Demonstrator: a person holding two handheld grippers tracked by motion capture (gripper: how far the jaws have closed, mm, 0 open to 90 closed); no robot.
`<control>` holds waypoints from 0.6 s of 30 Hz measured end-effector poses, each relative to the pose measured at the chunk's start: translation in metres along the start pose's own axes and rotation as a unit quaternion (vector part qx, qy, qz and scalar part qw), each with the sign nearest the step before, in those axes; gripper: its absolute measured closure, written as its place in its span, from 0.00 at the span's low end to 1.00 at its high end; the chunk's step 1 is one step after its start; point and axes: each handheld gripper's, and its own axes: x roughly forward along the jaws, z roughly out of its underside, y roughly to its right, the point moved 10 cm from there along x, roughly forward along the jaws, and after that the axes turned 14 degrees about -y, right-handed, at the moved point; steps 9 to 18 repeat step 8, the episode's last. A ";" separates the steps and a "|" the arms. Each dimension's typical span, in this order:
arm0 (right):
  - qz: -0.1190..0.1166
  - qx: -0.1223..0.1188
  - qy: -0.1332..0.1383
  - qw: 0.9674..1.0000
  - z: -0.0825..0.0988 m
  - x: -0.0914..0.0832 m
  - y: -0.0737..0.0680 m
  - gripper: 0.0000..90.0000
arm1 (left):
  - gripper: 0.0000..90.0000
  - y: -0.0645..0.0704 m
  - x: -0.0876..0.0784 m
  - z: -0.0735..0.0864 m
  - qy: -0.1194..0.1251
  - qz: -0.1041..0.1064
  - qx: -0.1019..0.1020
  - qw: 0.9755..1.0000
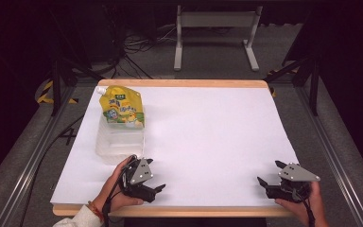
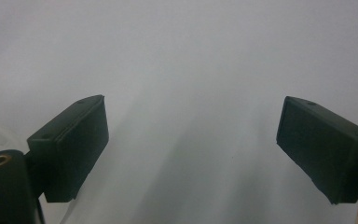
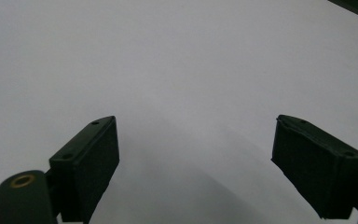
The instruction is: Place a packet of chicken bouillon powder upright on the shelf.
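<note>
A yellow spouted pouch [image 1: 121,108] with a white cap leans at the back of a clear plastic tub [image 1: 119,142] on the left of the white table [image 1: 208,132]. Near the front edge, just below the tub, a hand holds my left gripper [image 1: 157,175], which is open and points right. My right gripper [image 1: 270,172] is held at the front right corner, open and pointing left and forward. In the left gripper view the left gripper [image 2: 193,140] has its jaws wide apart over bare white surface. The right gripper [image 3: 196,154] stands the same way in the right gripper view, holding nothing.
The table has a wooden rim [image 1: 179,83] along its far edge. Behind it on the grey floor stand a white metal frame [image 1: 215,33] and loose cables [image 1: 142,45]. Dark stands and rails flank both sides.
</note>
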 end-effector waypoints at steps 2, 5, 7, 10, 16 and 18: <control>0.001 -0.003 -0.001 1.000 0.000 0.000 0.000 0.17 | 0.11 0.000 0.001 0.000 -0.001 -0.001 0.004 1.000; 0.002 -0.005 -0.002 1.000 0.000 0.000 0.000 0.17 | 0.11 -0.001 0.001 -0.001 -0.002 0.000 0.002 1.000; 0.002 -0.002 0.000 1.000 0.000 0.000 0.001 0.17 | 0.11 -0.001 0.002 -0.001 -0.004 -0.002 0.003 1.000; 0.002 -0.001 0.001 1.000 0.000 -0.001 0.000 0.17 | 0.11 -0.001 0.001 -0.001 -0.003 -0.001 0.001 1.000; 0.002 -0.001 0.001 1.000 0.000 -0.001 0.000 0.17 | 0.11 -0.001 0.001 -0.001 -0.003 -0.001 0.001 1.000; 0.002 -0.001 0.001 1.000 0.000 -0.001 0.000 0.17 | 0.11 -0.001 0.001 -0.001 -0.003 -0.001 0.001 1.000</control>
